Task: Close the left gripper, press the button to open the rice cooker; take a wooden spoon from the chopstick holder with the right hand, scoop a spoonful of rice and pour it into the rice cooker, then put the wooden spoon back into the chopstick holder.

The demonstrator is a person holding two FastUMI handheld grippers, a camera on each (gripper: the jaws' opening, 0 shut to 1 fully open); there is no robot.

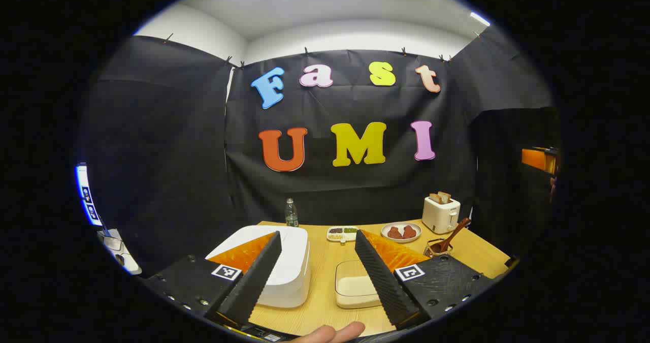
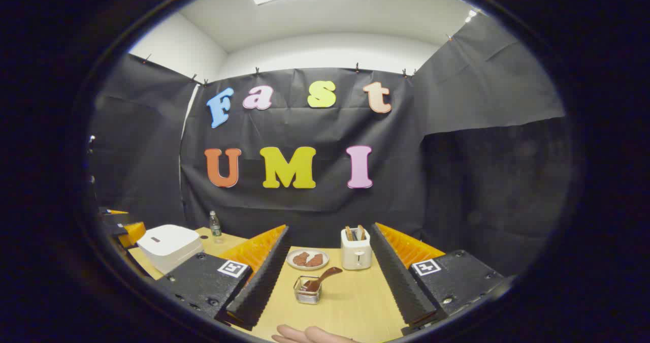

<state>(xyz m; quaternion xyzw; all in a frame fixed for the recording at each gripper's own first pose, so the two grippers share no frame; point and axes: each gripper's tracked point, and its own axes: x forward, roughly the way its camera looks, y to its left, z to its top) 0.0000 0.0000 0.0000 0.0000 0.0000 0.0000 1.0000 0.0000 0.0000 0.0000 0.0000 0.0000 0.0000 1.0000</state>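
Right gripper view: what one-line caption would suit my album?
Open right gripper faces a wooden spoon in its wire chopstick holder, white toaster behind.

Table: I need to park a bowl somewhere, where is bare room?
Bare wood on the table lies in front of the toaster, right of the chopstick holder. A narrow strip runs between rice cooker and rice container. The back row, around the plate, is crowded.

We are seeing the rice cooker [image 1: 284, 261] partly hidden behind a finger of the left gripper [image 1: 317, 277]. The rice container [image 1: 355, 284] is losing its right edge behind the other finger. The sauce tray [image 1: 343, 232] contents are reading too small to tell.
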